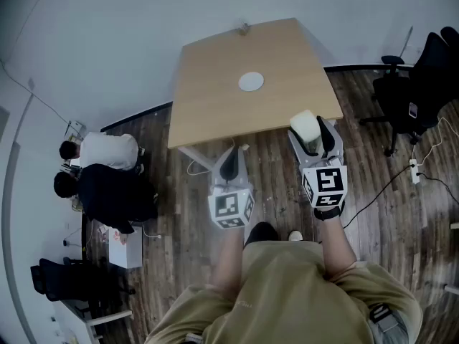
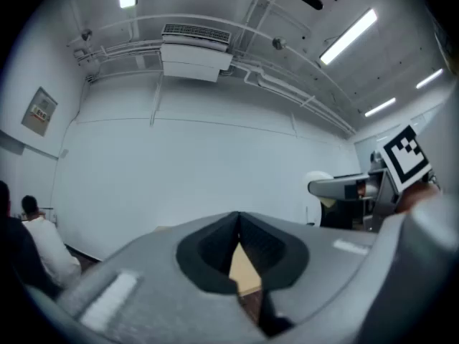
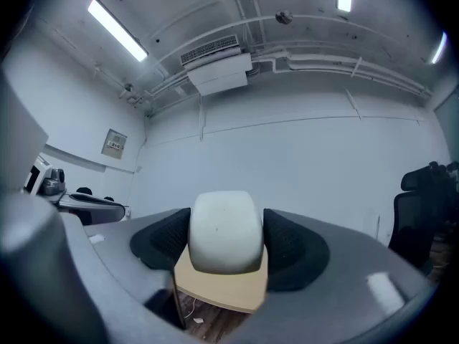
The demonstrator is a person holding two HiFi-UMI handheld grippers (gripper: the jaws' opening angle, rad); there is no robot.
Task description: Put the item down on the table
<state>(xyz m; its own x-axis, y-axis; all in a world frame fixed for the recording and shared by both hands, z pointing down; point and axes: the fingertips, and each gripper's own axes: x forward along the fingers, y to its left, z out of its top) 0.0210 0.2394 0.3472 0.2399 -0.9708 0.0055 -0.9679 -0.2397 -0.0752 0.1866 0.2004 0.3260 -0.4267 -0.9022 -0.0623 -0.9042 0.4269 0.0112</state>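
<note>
Left hand-held gripper [image 1: 229, 165] is hovering at 11 o'clock from the person's chest, short of the surface's near edge. Its jaws are pressing together with nothing between them. Right hand-held gripper [image 1: 315, 138], at 1 o'clock, is clamping an off-white, rounded, matte block [image 3: 224, 231] by its two sides. The block is hanging over the 5 o'clock corner of the light-brown rectangular wooden surface [image 1: 215, 84]. The right gripper view is showing that corner just beneath the block, but whether the two are touching is not clear.

The main danger is coming from that spot. With so little board under the block, opening the jaws here is risking it tipping over the edge onto the dark plank floor [image 1: 401, 213]. Its rounded corners are adding to this, since a release from any height could be sending it rocking or rolling. Carrying it further toward 12 o'clock before letting go is looking safer.

Farther on, a flat white round disc [image 1: 251, 82] is lying near the surface's middle, at 11 o'clock from the block and well apart, so it is posing little obstruction.
</note>
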